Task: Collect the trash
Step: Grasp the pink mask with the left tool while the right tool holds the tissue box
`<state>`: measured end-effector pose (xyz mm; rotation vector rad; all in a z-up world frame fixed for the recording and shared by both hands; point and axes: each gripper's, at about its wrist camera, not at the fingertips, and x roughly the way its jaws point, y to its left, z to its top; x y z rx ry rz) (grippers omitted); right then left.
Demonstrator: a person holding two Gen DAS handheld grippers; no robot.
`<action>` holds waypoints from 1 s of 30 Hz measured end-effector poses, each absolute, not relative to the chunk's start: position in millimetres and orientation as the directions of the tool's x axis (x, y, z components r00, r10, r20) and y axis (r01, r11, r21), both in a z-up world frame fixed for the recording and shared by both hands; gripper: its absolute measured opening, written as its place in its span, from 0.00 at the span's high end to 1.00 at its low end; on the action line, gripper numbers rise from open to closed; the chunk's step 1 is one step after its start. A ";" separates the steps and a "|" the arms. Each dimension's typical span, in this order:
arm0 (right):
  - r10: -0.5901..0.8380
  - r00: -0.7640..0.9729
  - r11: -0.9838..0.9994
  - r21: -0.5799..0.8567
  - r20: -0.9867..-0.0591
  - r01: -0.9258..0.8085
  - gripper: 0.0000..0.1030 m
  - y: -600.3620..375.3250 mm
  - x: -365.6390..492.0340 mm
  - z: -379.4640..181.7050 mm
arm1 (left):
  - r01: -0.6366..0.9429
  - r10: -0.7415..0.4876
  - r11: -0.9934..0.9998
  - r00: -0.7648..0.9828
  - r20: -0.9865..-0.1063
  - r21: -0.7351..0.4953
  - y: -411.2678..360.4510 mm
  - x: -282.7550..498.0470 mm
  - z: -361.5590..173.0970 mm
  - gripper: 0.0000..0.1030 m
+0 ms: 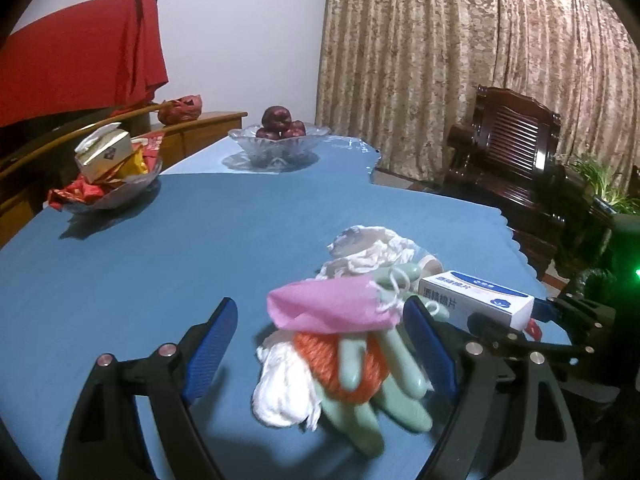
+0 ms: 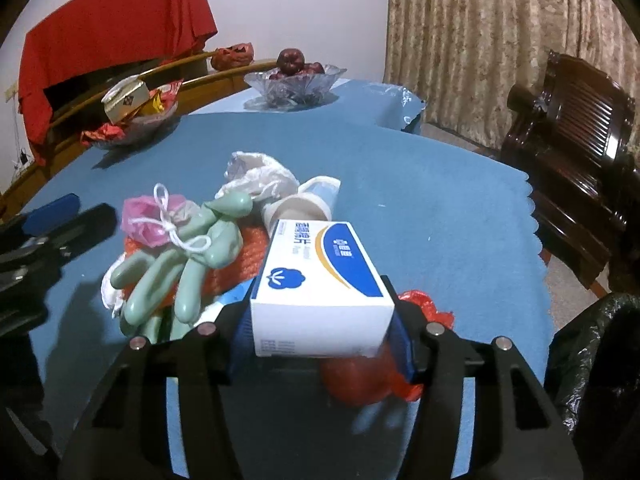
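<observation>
Risk: right claw (image 2: pixel 322 332) clamped on white wipes box (image 2: pixel 320 280) at its near end only, centre frame, could pivot out. Left claw (image 1: pixel 320 344) apart round green glove (image 1: pixel 372 392) pile on table (image 1: pixel 160 260); may snag string.

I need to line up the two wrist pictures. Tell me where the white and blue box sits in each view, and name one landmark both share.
Left wrist view: the white and blue box lies right of centre, beyond the right-hand finger, beside the pile of trash.
Right wrist view: the box fills the lower centre, between the right gripper pads.
Shared landmark: the glass bowl of red fruit on the far side of the table.
</observation>
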<state>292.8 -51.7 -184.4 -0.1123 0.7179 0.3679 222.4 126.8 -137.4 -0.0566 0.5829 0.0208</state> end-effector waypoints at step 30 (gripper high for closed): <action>0.339 0.753 0.931 0.085 -0.563 -0.356 0.48 -68.0 268.4 -133.5 | 0.008 -0.064 0.994 0.851 -0.521 -0.109 127.5 214.3 -109.2 0.98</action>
